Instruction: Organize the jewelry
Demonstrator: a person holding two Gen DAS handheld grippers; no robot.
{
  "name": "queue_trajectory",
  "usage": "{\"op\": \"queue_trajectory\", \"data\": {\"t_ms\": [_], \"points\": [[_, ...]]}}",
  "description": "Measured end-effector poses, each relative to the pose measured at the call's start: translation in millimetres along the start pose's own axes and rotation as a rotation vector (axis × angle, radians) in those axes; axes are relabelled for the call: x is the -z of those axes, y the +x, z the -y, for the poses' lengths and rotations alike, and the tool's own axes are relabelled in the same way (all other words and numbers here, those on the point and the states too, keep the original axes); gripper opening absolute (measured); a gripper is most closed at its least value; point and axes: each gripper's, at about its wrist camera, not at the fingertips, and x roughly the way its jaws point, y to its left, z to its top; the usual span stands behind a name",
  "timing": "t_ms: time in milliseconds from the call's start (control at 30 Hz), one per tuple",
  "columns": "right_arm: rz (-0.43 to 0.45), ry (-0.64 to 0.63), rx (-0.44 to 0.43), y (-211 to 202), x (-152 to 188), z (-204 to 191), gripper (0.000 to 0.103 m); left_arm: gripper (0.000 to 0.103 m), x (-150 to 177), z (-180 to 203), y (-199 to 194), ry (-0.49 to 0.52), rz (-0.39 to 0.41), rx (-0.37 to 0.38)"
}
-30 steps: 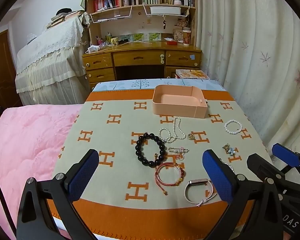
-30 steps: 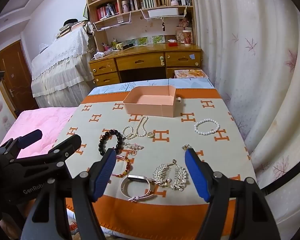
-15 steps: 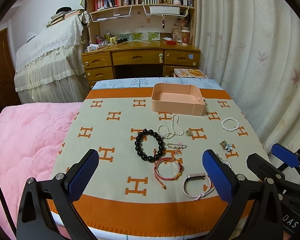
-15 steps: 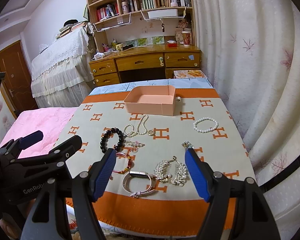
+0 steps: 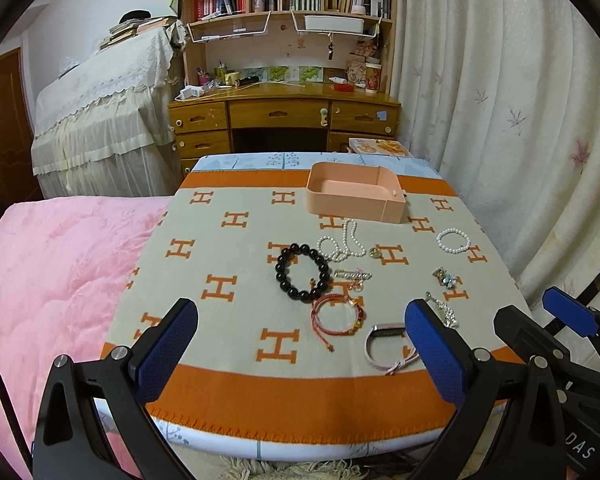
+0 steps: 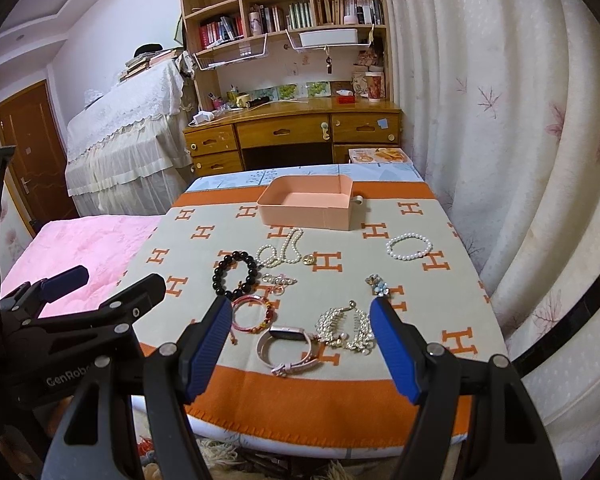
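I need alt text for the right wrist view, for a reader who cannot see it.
Open right tongs hover above bracelets laid out on an orange and beige blanket: a pink watch, a silver bracelet, a black bead bracelet. An empty pink box sits further back; the left tongs show at left.

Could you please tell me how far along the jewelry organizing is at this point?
Nothing looks done yet: the open pink rectangular box is empty. Neither the left hand-held gripper nor the right hand-held gripper holds anything; both are open above the near edge. Everything is left, including the black bead bracelet, white pearl bracelet and pink-strapped watch on the blanket.
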Motion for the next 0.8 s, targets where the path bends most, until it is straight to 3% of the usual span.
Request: {"op": "queue_trajectory", "data": {"t_ms": [367, 500, 633, 800], "points": [[-0.001, -0.015, -0.055, 1, 7, -5, 0.072, 0.102, -2, 0, -2, -0.003, -0.022, -0.006], [0.02, -0.007, -0.046, 0, 3, 1, 0.072, 0.102, -9, -1, -4, 0.02, 0.006, 0.007], [0.043, -0.01, -0.02, -1, -9, 14, 0.072, 0.102, -33, -21, -6, 0.043, 0.062, 0.058], [-0.018, -0.01, -0.011, 18, -43, 40, 0.072, 0.102, -78, -57, 12, 0.042, -0.006, 0.055]]}}
